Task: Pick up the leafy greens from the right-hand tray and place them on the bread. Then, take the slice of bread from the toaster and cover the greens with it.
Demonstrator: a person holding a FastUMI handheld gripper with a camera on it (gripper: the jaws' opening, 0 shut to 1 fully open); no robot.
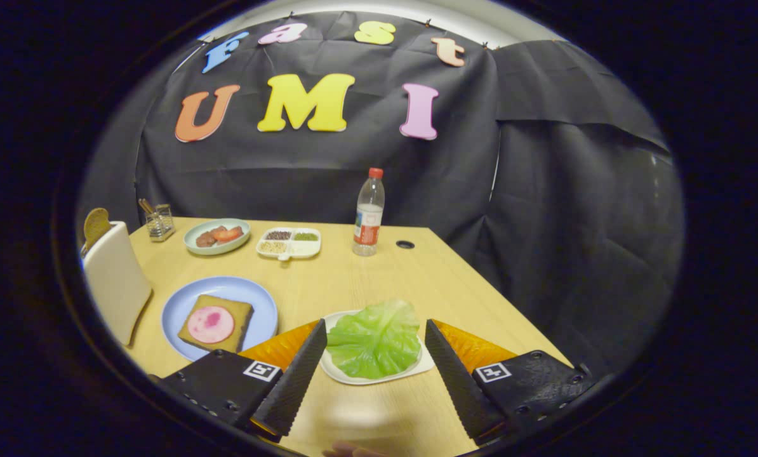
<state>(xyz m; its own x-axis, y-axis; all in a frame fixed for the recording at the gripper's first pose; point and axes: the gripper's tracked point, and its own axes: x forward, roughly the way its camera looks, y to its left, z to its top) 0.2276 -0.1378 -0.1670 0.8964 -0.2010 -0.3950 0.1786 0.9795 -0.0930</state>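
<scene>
A green lettuce leaf [374,341] lies on a white tray [425,364] on the wooden table. My gripper [375,338] is open, its two fingers standing to either side of the leaf above the tray, touching nothing. To the left, beyond the left finger, a blue plate [255,303] carries a slice of brown bread [240,316] topped with a round pink slice of meat [211,324]. Further left stands a white toaster [116,280] with a slice of bread [96,224] sticking up from its top.
At the back of the table are a green plate with food [217,236], a white divided dish of seeds [289,243], a water bottle with a red cap [369,216] and a glass holder with sticks [159,221]. The table's right edge runs close past the tray.
</scene>
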